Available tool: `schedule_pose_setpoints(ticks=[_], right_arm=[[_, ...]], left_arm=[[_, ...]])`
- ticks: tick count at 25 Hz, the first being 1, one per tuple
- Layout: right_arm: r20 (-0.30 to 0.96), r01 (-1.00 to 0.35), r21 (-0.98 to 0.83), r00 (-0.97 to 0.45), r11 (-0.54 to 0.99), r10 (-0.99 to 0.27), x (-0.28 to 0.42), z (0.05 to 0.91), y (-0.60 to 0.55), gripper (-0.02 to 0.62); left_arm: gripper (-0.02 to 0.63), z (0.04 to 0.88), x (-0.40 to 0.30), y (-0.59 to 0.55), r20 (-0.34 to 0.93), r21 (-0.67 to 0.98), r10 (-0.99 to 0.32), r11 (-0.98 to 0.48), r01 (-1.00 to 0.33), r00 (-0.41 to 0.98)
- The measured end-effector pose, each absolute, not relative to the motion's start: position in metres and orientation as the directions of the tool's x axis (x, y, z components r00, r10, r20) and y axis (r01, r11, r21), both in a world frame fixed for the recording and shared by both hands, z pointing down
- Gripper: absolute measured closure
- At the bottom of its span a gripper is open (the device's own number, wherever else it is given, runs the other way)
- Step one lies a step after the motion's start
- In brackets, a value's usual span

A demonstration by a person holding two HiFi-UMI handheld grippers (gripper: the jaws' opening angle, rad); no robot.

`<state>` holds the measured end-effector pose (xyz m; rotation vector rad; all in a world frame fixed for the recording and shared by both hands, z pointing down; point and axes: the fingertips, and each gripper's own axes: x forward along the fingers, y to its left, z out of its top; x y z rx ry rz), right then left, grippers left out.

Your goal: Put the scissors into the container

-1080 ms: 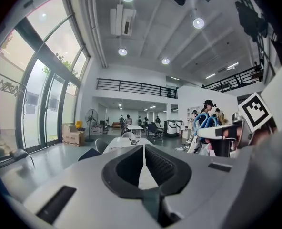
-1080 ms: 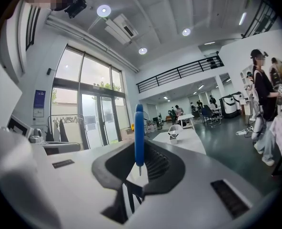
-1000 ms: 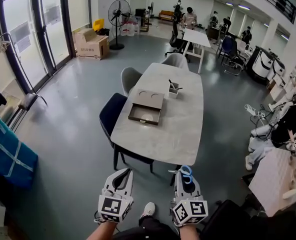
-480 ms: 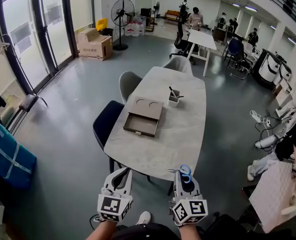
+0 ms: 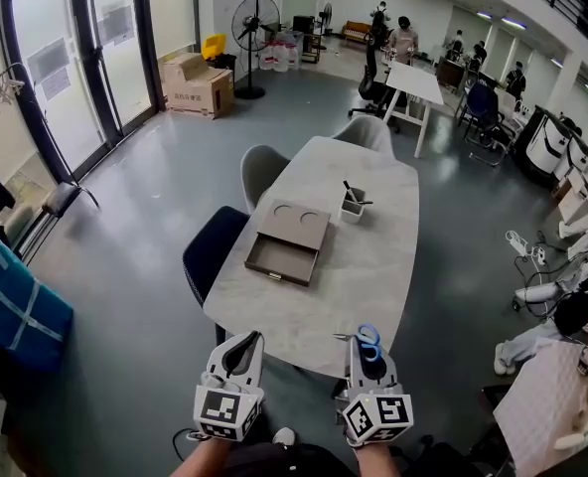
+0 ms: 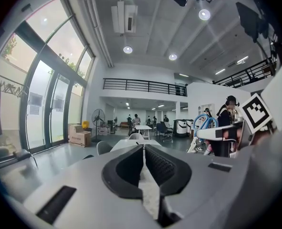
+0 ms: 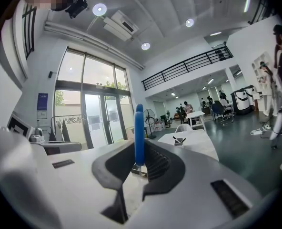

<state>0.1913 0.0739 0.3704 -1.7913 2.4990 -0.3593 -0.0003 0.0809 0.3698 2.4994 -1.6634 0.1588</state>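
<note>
- We're gripping the blue-handled scissors (image 7: 139, 128) in the right tool (image 5: 369, 350).
- We're holding the left tool (image 5: 242, 346) clenched, empty.
- The container (image 5: 352, 207) is sitting mid-surface (image 5: 373, 276), well apart.

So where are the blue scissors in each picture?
Head view: the scissors are at the bottom, right of centre, clamped in the right gripper.
Left gripper view: their blue handles show at the right, about mid-height.
Right gripper view: they stand in the centre, between the jaws.
Shared landmark: the long pale table.
</note>
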Motion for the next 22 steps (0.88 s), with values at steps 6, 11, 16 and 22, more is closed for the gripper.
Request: schedule_pose_setpoints(ticks=[6, 11, 16, 22], right_arm=[[0.111, -0.93, -0.208, -0.328, 0.301, -0.938, 0.188, 0.379, 0.039, 0.557], [0.12, -0.936, -0.198, -0.318, 0.292, -0.94, 0.176, 0.384, -0.006, 0.557], [0.132, -0.936, -0.179, -0.327, 0.302, -0.936, 0.161, 0.39, -0.068, 0.557], [0.167, -0.935, -0.186, -0.333, 0.302, -0.928, 0.142, 0.4, -0.127, 0.557]], left_arm=[[0.581, 0.382, 0.001, 0.048, 0.172, 0.072, -0.901, -0.391, -0.917, 0.398], [0.581, 0.388, -0.011, -0.001, 0.173, 0.081, -0.895, -0.402, -0.912, 0.41], [0.581, 0.394, -0.022, -0.064, 0.18, 0.079, -0.89, -0.411, -0.908, 0.418], [0.581, 0.4, -0.033, -0.12, 0.211, 0.089, -0.878, -0.421, -0.903, 0.43]])
